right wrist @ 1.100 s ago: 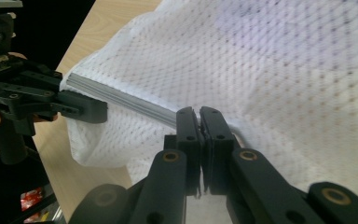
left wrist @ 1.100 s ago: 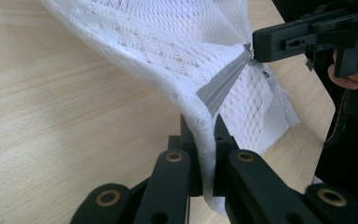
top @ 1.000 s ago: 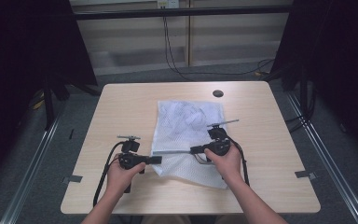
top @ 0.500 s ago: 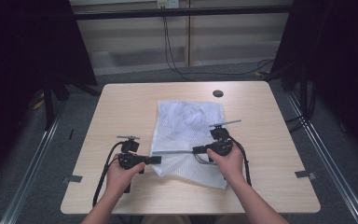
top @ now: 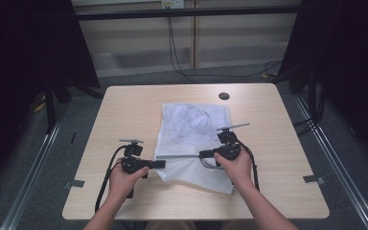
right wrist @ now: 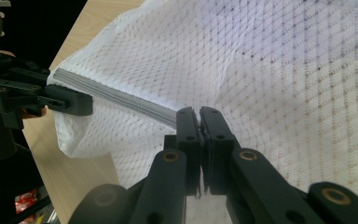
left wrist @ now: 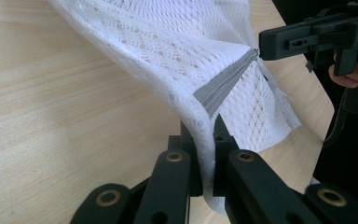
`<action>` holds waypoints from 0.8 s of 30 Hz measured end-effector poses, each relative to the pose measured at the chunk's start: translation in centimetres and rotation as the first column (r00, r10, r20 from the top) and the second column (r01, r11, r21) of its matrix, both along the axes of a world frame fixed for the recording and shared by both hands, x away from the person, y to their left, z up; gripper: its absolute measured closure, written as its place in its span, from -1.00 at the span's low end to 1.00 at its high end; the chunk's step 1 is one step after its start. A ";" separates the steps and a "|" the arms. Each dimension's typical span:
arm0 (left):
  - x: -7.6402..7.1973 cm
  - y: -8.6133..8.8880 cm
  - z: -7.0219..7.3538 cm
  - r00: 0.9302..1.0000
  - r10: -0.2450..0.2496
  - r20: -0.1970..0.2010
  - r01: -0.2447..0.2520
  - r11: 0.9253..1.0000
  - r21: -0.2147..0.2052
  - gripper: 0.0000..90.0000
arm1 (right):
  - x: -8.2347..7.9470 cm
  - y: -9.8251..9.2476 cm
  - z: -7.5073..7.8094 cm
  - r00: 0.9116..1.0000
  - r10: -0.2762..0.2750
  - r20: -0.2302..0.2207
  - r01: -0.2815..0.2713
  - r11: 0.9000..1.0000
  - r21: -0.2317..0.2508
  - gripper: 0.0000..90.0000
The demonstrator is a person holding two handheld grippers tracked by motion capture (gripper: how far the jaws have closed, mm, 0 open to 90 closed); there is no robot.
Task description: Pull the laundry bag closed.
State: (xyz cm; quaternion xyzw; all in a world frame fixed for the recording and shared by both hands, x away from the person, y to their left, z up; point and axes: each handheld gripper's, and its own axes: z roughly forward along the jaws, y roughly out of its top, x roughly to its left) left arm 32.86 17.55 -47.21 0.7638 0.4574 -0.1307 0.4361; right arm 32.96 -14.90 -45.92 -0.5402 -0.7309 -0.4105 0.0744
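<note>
A white mesh laundry bag (top: 194, 127) lies flat on the wooden table (top: 124, 110), with a grey zipper (top: 179, 156) across its near part. My left gripper (top: 160, 164) is shut on the bag's left edge at the zipper's end; the mesh (left wrist: 168, 42) is pinched between its jaws (left wrist: 204, 128), and the zipper (left wrist: 223, 81) runs away to the right gripper (left wrist: 261, 46). My right gripper (top: 203, 154) is shut on the zipper's other end. In the right gripper view its jaws (right wrist: 199, 112) clamp the grey strip (right wrist: 116, 95), and the left gripper (right wrist: 86, 103) holds the far end.
A small black round grommet (top: 224, 96) is set in the table's far side. Black curtains stand left and right, cables (top: 172, 52) trail on the floor behind, and metal rails (top: 335, 158) run along both sides of the table.
</note>
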 end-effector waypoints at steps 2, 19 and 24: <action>0.0 0.0 0.0 1.000 0.005 0.000 -0.005 1.000 -0.001 0.98 | 0.0 0.0 0.0 1.000 0.000 -0.001 0.000 1.000 0.003 0.93; 0.0 0.0 0.0 1.000 -0.002 -0.003 0.002 1.000 -0.002 0.98 | 0.0 -0.3 -0.1 1.000 0.000 -0.004 0.000 1.000 0.003 0.93; 0.0 0.0 0.0 1.000 0.000 -0.003 0.000 1.000 -0.004 0.98 | 0.0 -0.4 0.0 1.000 -0.001 -0.004 0.001 1.000 0.003 0.93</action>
